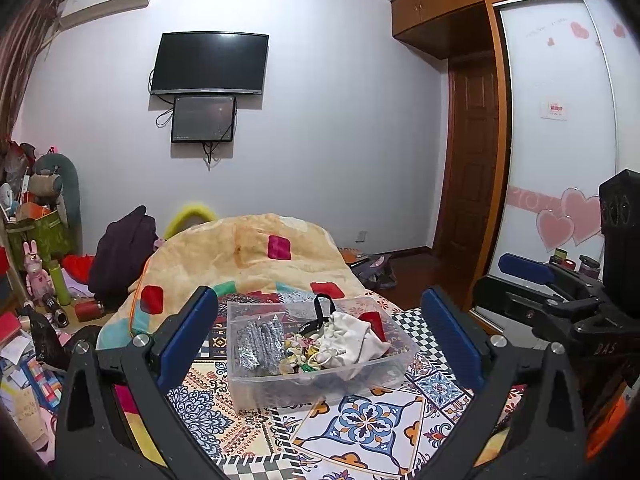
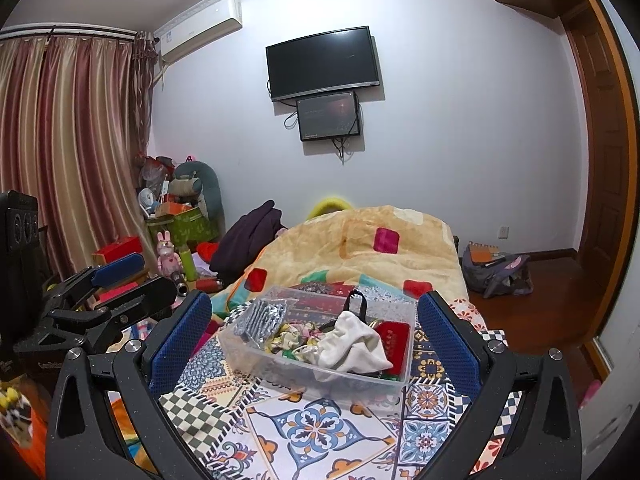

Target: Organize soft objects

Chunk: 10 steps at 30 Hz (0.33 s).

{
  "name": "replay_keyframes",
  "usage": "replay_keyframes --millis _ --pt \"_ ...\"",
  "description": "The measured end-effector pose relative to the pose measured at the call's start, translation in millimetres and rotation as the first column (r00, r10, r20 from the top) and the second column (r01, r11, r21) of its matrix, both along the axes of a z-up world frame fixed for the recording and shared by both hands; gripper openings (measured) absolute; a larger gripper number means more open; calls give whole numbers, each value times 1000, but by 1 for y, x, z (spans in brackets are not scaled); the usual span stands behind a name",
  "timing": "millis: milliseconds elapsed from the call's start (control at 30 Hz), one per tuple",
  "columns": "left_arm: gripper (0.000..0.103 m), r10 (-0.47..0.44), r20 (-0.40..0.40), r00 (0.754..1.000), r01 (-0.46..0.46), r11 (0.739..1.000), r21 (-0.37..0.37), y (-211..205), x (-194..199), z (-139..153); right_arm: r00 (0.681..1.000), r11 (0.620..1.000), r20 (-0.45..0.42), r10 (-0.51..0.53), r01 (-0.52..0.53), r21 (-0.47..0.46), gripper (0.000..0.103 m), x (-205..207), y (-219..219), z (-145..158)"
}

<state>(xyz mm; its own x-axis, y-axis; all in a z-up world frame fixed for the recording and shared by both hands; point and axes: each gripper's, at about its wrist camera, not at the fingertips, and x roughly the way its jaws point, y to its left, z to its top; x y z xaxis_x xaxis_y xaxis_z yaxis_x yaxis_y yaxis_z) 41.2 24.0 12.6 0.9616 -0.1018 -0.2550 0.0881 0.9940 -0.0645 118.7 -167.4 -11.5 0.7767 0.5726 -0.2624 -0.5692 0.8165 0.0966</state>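
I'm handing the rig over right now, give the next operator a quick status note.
Left tongs: open, empty, raised above the bedspread, pointed at the clear plastic bin.
Right tongs: open, empty, alongside, facing the same bin.
In the bin: white drawstring pouch on top, silver-grey knit piece at its left end, floral fabric bits in the middle, red flat case at right, a black strap sticking up.
Done: soft items gathered in the bin.
Left: probably tidying the heap; nothing grasped yet.
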Motion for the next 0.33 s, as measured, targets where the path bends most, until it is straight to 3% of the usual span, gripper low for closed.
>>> replay_keyframes --millis 333 --pt "103 -7 -4 1000 7 1000 -3 1 0 2 1000 1000 -7 5 -5 -3 103 2 0 -2"
